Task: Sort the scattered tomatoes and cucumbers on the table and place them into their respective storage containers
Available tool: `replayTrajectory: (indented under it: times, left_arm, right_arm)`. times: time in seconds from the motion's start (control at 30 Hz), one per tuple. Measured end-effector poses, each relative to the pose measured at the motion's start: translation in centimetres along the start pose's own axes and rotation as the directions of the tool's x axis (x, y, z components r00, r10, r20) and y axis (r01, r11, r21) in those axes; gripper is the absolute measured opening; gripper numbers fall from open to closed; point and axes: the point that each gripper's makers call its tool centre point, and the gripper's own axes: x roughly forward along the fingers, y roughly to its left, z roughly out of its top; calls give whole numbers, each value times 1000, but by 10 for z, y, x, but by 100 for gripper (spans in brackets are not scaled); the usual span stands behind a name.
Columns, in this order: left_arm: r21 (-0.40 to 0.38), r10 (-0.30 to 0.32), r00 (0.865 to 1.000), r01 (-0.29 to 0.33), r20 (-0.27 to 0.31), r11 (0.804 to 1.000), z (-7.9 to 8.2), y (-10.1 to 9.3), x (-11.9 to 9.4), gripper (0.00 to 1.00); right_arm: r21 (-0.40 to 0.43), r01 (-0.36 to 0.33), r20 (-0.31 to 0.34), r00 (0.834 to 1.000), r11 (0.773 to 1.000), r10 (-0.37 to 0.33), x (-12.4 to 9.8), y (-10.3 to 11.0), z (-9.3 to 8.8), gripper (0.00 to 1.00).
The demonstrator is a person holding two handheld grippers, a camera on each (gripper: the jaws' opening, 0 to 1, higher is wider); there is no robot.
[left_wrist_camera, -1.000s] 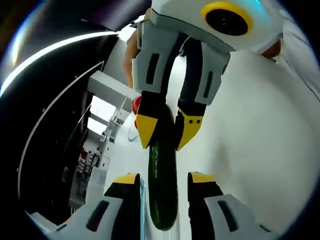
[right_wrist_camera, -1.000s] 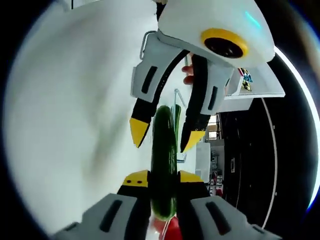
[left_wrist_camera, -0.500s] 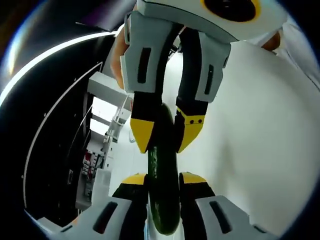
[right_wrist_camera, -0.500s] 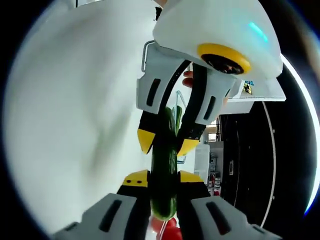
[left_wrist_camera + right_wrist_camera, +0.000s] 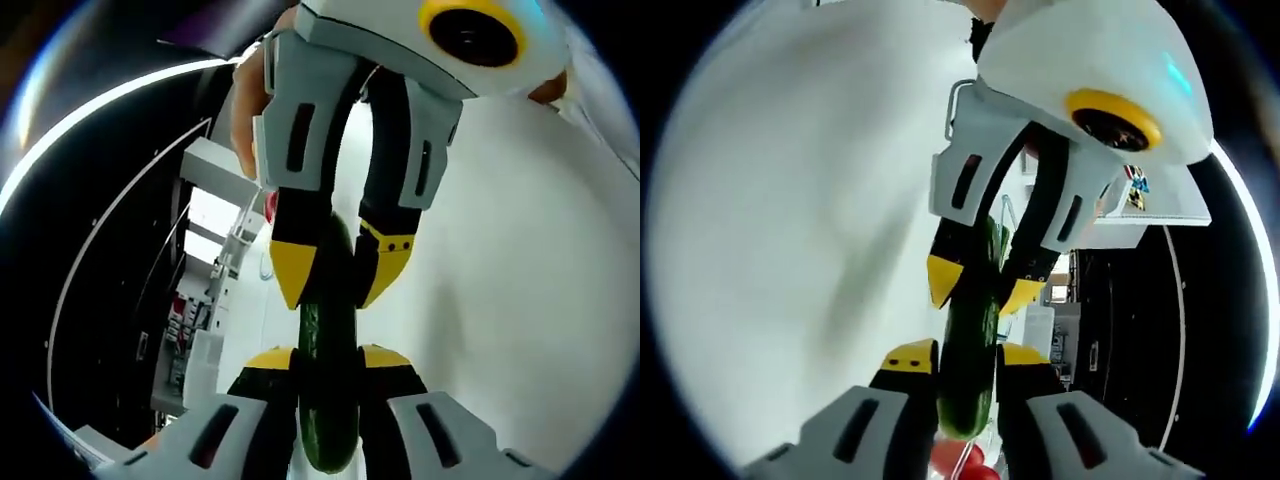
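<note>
Two grippers clamp one long, dark green, glossy cucumber (image 5: pixel 328 390) between them, held in the air over the white table (image 5: pixel 520 300). In the left gripper view, the left gripper (image 5: pixel 328 358) pinches the near end between its yellow-tipped jaws, while the right gripper (image 5: pixel 340 275) closes on the far end from above. The right gripper view mirrors this — its own gripper (image 5: pixel 967 355) is clenched on the cucumber (image 5: pixel 970 370), and the left gripper (image 5: pixel 985 285) bites the other end. Red round tomatoes (image 5: pixel 960 462) peek out just below the jaws. The cucumber looks stiff and moderately heavy, its waxy skin likely slippery — a grip nearer the middle would balance it better than an end hold, and hard squeezing could bruise it.
</note>
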Motion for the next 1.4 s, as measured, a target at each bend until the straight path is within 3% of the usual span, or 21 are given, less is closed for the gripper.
replayTrajectory:
  times: [0.07,0.2,0.33,0.43,0.53,0.8,0.9,0.97,1.0,1.1,1.27,1.33,1.4]
  left_arm:
    - [8,9,1000,-9,1,1000,0,1,-1,22]
    - [27,26,1000,-26,-11,999,-1,3,-2,22]
    - [17,26,1000,-26,-10,1000,-3,3,-4,22]
    - [20,32,999,-32,-11,999,-6,5,-5,22]
    - [15,49,999,-49,-12,999,-8,8,-6,22]
    - [-1,62,998,-62,-18,998,-12,14,-7,22]
    - [7,68,997,-68,-28,998,-16,15,-8,22]
    - [3,70,997,-70,-29,998,-18,16,-9,22]
    - [2,74,997,-74,-31,997,-19,17,-9,22]
    - [-9,86,996,-87,-33,996,-22,21,-12,22]
    - [-15,99,994,-99,-42,995,-29,24,-16,22]
    - [-17,102,994,-102,-45,995,-31,26,-18,22]
    - [-25,106,993,-107,-43,994,-31,29,-21,22]
  right_arm:
    - [6,3,-6,1000,1000,-3,0,-1,-1,23]
    - [29,-6,-7,1000,1000,6,4,-1,-2,40]
    - [50,12,-19,1000,999,-11,5,-3,-9,48]
    - [111,12,18,1000,994,-14,6,-5,-9,54]
    - [249,16,-22,1000,968,-10,6,-5,-20,57]
    - [401,10,-7,1000,916,-8,5,-6,-29,66]
    - [565,-17,33,999,825,-3,2,-5,-32,69]
    - [613,-10,29,1000,790,-10,1,-5,-39,70]
    - [656,-16,35,999,755,-9,0,-4,-43,71]
    - [721,-13,34,999,693,-16,-6,1,-55,71]
    - [770,-5,14,1000,638,-9,-15,20,-71,68]
    - [792,37,-25,999,609,-28,-21,23,-81,65]
    - [793,43,-22,999,608,-41,-27,24,-84,61]
